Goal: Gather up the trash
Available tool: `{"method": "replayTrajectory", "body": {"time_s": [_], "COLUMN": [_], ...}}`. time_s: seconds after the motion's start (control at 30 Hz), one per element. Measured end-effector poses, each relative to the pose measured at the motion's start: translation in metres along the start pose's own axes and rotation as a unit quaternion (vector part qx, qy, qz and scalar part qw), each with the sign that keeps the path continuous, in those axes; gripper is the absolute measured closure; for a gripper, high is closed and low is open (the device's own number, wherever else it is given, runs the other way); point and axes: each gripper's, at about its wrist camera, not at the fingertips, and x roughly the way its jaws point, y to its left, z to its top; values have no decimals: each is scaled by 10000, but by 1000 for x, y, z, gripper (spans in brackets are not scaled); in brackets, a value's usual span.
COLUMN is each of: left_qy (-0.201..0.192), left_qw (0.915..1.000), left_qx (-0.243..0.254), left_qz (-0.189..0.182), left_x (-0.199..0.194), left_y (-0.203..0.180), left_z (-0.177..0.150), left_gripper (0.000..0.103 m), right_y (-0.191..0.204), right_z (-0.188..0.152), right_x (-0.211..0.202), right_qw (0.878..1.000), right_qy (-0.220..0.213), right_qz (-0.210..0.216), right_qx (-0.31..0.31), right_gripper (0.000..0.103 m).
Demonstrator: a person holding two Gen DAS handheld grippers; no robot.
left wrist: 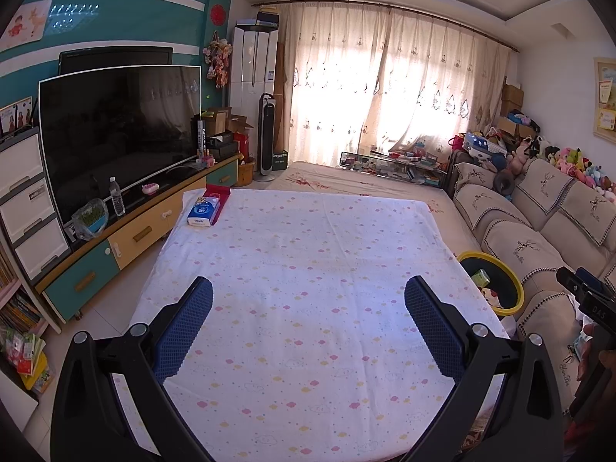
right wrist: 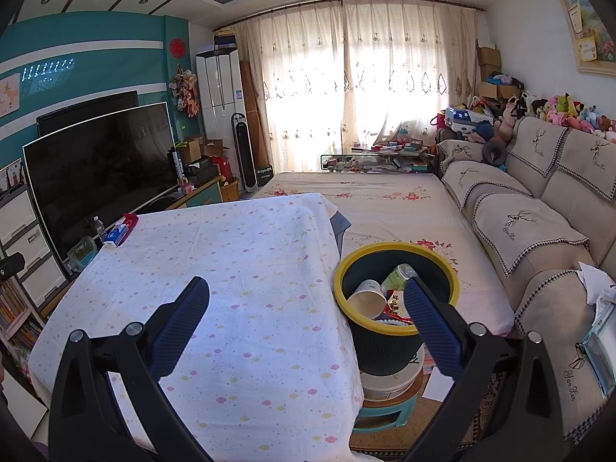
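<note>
A dark bin with a yellow rim (right wrist: 396, 342) stands on a stool right of the table. Inside lie a paper cup (right wrist: 367, 298), a green can (right wrist: 398, 275) and red wrappers. The bin also shows in the left wrist view (left wrist: 512, 292). My left gripper (left wrist: 308, 292) is open and empty above the table's patterned white cloth (left wrist: 308, 269). My right gripper (right wrist: 306, 292) is open and empty over the table's right edge, its right finger (right wrist: 431, 323) in front of the bin. The right gripper's body shows at the far right of the left wrist view (left wrist: 589, 296).
A tissue pack (left wrist: 204, 211) on a red box (left wrist: 219, 194) sits at the table's far left corner. A TV stand with a TV (left wrist: 119, 127) and water bottle (left wrist: 116, 195) lies left. A sofa (right wrist: 539, 231) runs along the right. A floral mat (right wrist: 385, 200) lies beyond.
</note>
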Motion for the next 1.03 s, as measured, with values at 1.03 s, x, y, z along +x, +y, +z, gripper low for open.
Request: {"method": "replayTrajectory", "body": {"time_s": [1.03], "left_qy": [547], "left_qw": [9983], "left_qx": [15], "left_qz": [184], "left_x": [108], "left_y": [21], "left_z": [14], "left_gripper": [5], "right_y": [37], "right_z": [20], "right_x": [78], "right_qw": [9987], "right_qy": [337], "right_qz": [241], "right_qx": [-296], "right_gripper": [7]}}
